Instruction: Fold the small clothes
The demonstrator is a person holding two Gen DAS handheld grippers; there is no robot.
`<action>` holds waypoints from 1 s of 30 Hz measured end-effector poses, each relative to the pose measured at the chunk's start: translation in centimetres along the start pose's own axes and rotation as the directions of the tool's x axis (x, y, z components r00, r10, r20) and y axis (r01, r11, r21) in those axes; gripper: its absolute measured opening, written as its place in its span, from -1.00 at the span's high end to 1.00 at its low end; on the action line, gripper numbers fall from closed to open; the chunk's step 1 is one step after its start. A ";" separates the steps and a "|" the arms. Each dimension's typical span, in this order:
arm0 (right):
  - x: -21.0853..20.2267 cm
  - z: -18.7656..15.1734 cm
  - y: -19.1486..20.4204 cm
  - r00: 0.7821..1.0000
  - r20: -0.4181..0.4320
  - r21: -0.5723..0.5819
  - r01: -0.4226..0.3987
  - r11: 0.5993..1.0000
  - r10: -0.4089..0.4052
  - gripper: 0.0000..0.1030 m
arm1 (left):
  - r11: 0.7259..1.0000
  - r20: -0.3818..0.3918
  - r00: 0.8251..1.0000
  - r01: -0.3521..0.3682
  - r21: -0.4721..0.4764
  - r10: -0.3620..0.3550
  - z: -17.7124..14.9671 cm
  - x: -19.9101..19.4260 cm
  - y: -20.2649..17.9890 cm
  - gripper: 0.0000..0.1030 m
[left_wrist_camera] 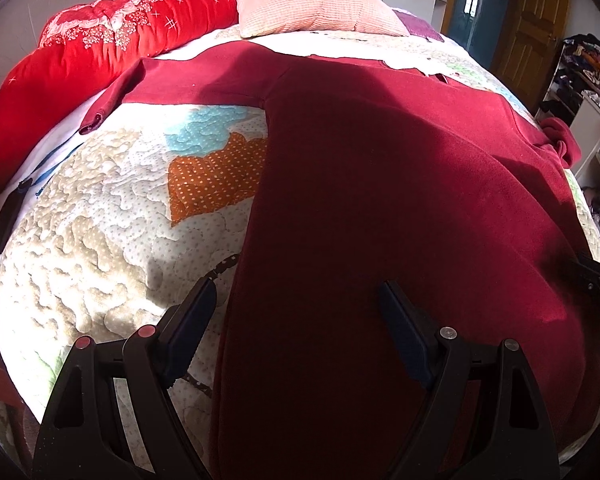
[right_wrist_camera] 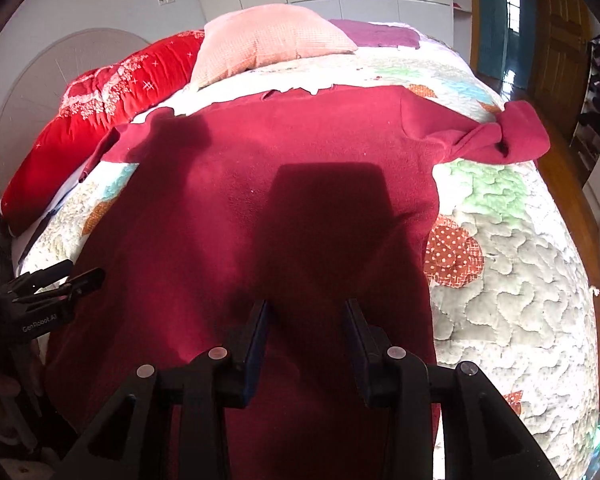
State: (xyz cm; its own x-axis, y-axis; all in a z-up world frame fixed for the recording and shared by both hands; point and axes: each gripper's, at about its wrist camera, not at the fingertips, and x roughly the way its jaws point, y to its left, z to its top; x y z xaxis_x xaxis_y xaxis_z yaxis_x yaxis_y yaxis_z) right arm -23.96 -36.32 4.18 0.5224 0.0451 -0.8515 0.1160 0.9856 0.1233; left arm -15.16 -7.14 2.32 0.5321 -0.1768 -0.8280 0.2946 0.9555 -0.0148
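A dark red fleece top (left_wrist_camera: 380, 180) (right_wrist_camera: 280, 152) lies spread flat on the bed, hem toward me. One sleeve (left_wrist_camera: 112, 96) stretches out to the left. The other sleeve (right_wrist_camera: 500, 132) is bunched up at the right. My left gripper (left_wrist_camera: 298, 292) is open wide, just above the top's left side edge, one finger over the quilt and one over the fabric. My right gripper (right_wrist_camera: 307, 307) hovers over the lower middle of the top, jaws parted and nothing pinched between them. Each gripper shows at the edge of the other's view, the left gripper (right_wrist_camera: 80, 280) and the right gripper (left_wrist_camera: 596, 276).
A patchwork quilted bedspread (left_wrist_camera: 100, 220) (right_wrist_camera: 520, 280) covers the bed. At its far end lie a rolled red duvet (left_wrist_camera: 100, 40), a pink pillow (left_wrist_camera: 312, 4) and a purple cloth (right_wrist_camera: 376, 34). A black object (left_wrist_camera: 0, 224) lies at the left bed edge. Shelves (left_wrist_camera: 588, 92) stand at the right.
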 end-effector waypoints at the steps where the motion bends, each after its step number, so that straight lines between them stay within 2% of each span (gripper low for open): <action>1: 0.1 -0.1 -0.1 1.000 0.000 0.003 0.000 1.000 0.000 0.30 | 1.000 -0.002 1.000 0.003 -0.003 -0.003 0.0 0.1 0.0 -0.62; 6: -0.1 0.4 0.4 1.000 0.000 -0.009 0.012 1.000 -0.012 0.30 | 1.000 -0.003 1.000 0.007 -0.008 -0.008 0.3 0.3 0.1 -0.62; 13: 0.4 2.2 2.0 1.000 0.016 -0.031 -0.015 0.999 0.016 0.30 | 1.000 0.012 1.000 0.006 -0.009 -0.006 1.9 0.3 0.4 -0.62; 17: 1.3 3.9 3.1 0.999 0.028 -0.029 -0.028 0.999 0.029 0.30 | 1.000 0.041 0.999 0.009 -0.023 -0.008 4.0 0.3 0.9 -0.62; 20: 2.5 5.4 3.5 0.999 0.026 -0.001 -0.041 0.999 0.041 0.09 | 1.000 0.069 0.998 0.002 -0.030 0.000 6.1 0.5 0.9 -0.62; 27: 6.3 8.5 4.1 0.996 -0.038 0.030 -0.079 0.996 0.080 0.09 | 0.998 0.051 0.998 0.028 -0.054 -0.025 10.2 3.5 0.9 -0.62; 30: 5.5 11.0 4.0 0.996 0.027 0.046 -0.087 0.995 0.086 0.09 | 0.999 0.048 0.999 0.014 -0.035 -0.012 11.7 4.8 0.7 -0.62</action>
State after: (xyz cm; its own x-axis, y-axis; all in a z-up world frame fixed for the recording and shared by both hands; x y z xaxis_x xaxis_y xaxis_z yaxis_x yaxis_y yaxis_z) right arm -11.34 -33.89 5.59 0.5534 0.1254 -0.8234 0.1085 0.9693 0.2206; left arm -3.11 -10.08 4.87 0.5657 -0.1993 -0.8002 0.2741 0.9606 -0.0455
